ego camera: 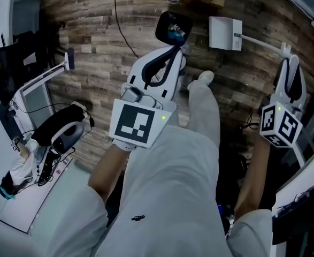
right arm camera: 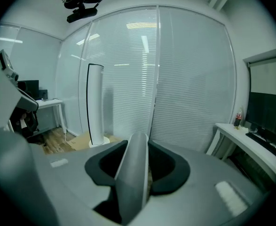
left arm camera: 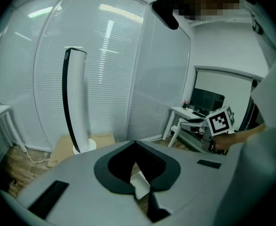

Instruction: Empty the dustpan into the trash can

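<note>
My right gripper (ego camera: 286, 55) is shut on a pale grey handle (right arm camera: 133, 173) that runs up between its jaws. In the head view this handle (ego camera: 258, 40) leads left to a white boxy dustpan (ego camera: 225, 32) over the wooden floor. My left gripper (ego camera: 174, 50) is shut with nothing held, its tips meeting (left arm camera: 137, 142). Just beyond those tips sits a black rounded thing with a blue sheen (ego camera: 173, 28); I cannot tell whether it is the trash can. No trash can shows clearly in either gripper view.
A white tower fan (left arm camera: 74, 102) stands by the blinds beside flat cardboard (left arm camera: 65, 147). A desk with a monitor (left arm camera: 194, 112) is at the right. A white table at the left carries a black headset (ego camera: 60, 133). A cable (ego camera: 122, 31) crosses the floor.
</note>
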